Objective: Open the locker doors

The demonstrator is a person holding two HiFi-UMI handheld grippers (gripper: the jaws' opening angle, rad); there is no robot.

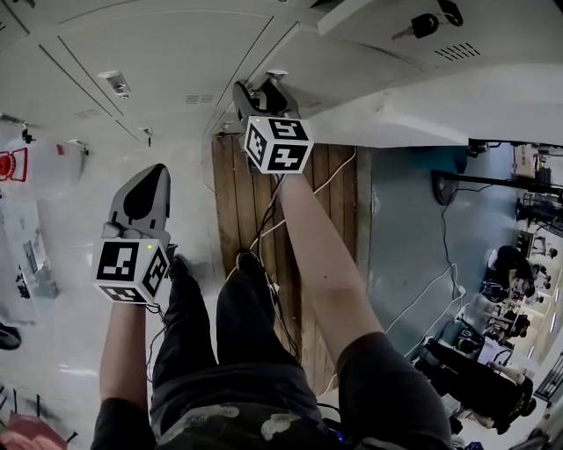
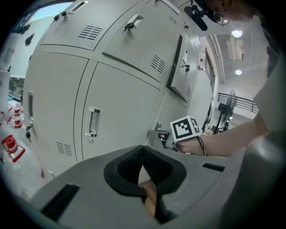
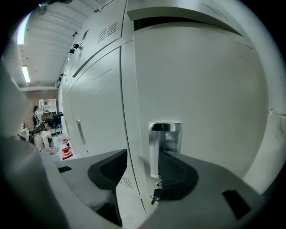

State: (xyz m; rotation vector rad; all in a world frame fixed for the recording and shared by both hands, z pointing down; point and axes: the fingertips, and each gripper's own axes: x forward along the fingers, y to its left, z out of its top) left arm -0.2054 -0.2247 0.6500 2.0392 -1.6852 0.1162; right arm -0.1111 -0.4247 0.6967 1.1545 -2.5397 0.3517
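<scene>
I can read no words, numbers or brand names anywhere. The marker cubes (image 1: 278, 143) carry only black-and-white square patterns, and the red print (image 1: 10, 164) at far left is too blurred to read.

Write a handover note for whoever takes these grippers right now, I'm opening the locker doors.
Grippers: the left gripper is shut, empty and held back from the lockers. The right gripper has its jaws apart, astride the chrome handle of a lower door, not clamped.
Done: that door looks closed; the door above appears ajar.
Left: close on the handle, pull, then do the remaining doors.
</scene>
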